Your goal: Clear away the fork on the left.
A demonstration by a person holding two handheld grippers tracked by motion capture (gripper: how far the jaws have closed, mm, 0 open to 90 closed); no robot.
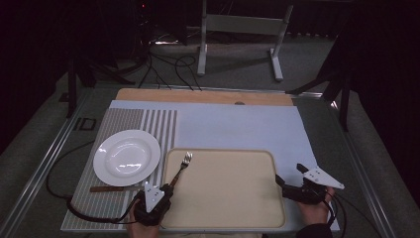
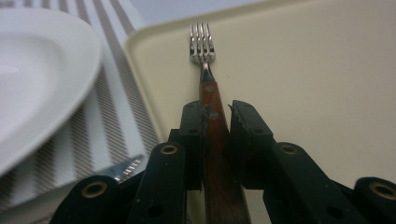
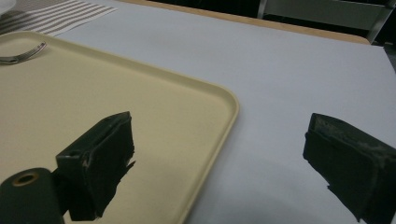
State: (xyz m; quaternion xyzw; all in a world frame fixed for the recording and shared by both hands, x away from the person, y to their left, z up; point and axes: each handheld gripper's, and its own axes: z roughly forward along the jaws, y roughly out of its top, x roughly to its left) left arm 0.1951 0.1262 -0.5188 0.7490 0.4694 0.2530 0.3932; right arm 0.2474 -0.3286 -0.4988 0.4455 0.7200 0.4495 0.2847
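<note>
Our left claw (image 2: 216, 122) pinches the wooden handle of a fork (image 2: 202, 46), whose tines lie on the cream tray (image 1: 233, 198) near its far left corner. Our right claw (image 3: 224, 168) stands spread wide, straddling the tray's right edge on the bench (image 1: 237, 124). A white plate (image 1: 127, 157) and a knife (image 1: 111, 188) sit on the striped mat (image 1: 158, 124) just beside the tray.

Open passage across the bare tray (image 1: 233, 193), with plate (image 1: 127, 157) and knife (image 1: 114, 188) crowding its left edge.
</note>
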